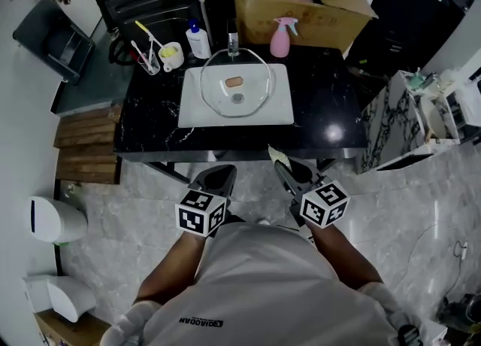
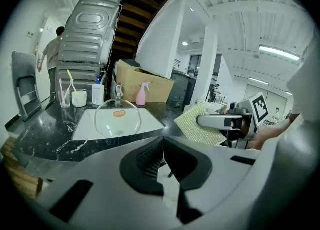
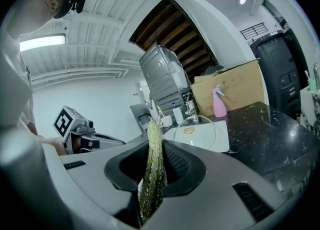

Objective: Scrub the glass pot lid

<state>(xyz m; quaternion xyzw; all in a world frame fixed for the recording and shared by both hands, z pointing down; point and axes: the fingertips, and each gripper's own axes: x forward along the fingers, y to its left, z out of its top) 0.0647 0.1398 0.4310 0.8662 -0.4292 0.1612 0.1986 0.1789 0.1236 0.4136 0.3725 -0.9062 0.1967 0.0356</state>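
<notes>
A black, white-veined marble surface (image 1: 323, 111) carries a white rectangular basin (image 1: 192, 115) at its middle. Along the back edge stand a pink plastic spray bottle (image 1: 280, 38), a white pump bottle (image 1: 198, 40), a white mug (image 1: 171, 56) and a clear tumbler of toothbrushes (image 1: 148, 61).

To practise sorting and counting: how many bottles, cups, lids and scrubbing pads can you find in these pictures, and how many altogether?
Bottles: 2 (pink spray bottle, white pump bottle)
Cups: 2 (white mug, clear glass)
Glass lid: 1
Scrubbing pad: 1
Total: 6
</notes>
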